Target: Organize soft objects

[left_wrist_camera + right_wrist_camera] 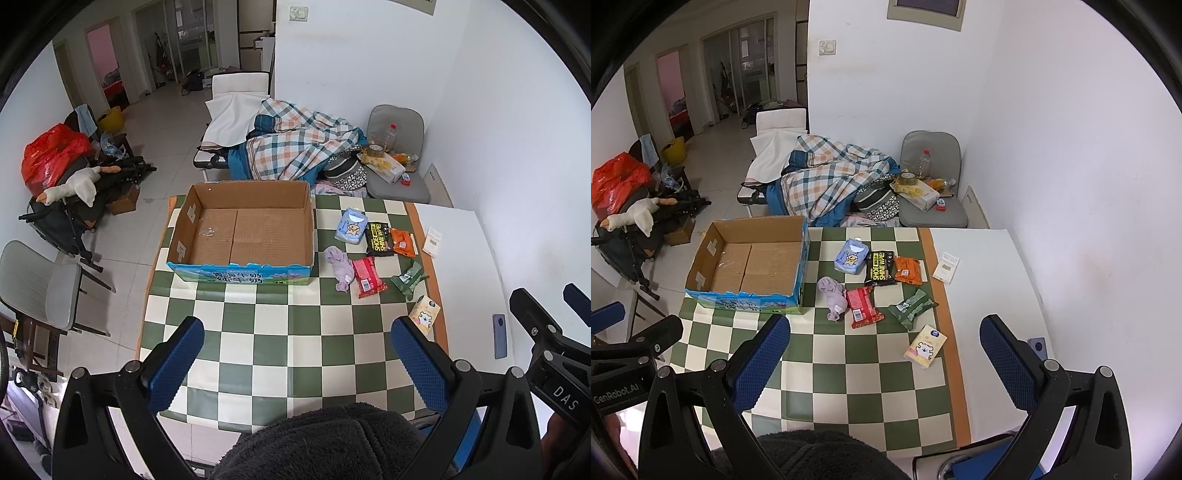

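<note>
Hovering over the near edge of the bench (258, 369), the left gripper (297, 362) and right gripper (884, 358) both stand wide apart and carry nothing, so by my reading no pick has begun. Farther out the tissue pack (925, 351), red packet (863, 307), green packet (911, 307) and purple sock (833, 297) lie loose. Beyond and left, the cardboard box (750, 266) sits empty; next, a gripper should reach and close on one.

My left gripper (297, 360) has 2 blue, dimple-textured fingers (176, 363) on black linkage arms with silver rivets; my right gripper (884, 360) matches it, with white "GenRobot.AI" lettering left of its fingers (1008, 365); below both, dark grey fleece clothing (328, 443).
</note>
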Motion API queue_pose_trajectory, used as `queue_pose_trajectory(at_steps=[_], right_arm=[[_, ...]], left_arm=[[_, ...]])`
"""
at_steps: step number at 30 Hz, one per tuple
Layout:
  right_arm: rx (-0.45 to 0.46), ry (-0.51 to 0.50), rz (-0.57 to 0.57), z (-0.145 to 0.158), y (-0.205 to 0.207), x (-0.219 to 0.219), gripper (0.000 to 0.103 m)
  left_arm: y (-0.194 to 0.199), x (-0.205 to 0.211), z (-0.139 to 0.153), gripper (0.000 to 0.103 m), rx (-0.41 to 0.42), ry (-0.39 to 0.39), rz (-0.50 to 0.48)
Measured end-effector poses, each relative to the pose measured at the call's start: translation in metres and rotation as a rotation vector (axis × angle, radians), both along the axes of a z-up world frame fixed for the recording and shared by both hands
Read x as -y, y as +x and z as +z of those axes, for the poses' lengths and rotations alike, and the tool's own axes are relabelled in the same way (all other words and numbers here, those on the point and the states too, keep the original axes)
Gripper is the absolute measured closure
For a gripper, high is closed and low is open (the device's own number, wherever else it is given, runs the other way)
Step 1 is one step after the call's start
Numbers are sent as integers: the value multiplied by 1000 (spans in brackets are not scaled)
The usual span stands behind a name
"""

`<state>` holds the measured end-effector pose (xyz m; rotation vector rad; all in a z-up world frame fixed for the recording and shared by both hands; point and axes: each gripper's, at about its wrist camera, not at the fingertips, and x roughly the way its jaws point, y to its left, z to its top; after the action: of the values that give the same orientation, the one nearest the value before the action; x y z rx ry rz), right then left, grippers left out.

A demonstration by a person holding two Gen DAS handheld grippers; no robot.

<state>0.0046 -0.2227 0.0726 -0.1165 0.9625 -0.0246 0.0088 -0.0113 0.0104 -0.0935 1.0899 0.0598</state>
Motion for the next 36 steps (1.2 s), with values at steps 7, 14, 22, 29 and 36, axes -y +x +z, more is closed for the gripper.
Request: queue_pose_trajectory(at_steps=[7,14,22,29,36], right_arm=[[4,-5,2,1,4,-2,0],[23,-4,0,1,0,-6,0],[26,-3,-1,1,0,-6,0],[31,-4,-3,-1,-1,-8,0],[24,1,1,-3,1,-9,0]], left_arm=[[1,0,1,0,4,-1,0],[7,2,3,0,8,-1,-4],[9,0,5,0,13,-5,-3],[9,-4,5,0,17,-8,-2],[7,-4,4,0,19,-8,-3]])
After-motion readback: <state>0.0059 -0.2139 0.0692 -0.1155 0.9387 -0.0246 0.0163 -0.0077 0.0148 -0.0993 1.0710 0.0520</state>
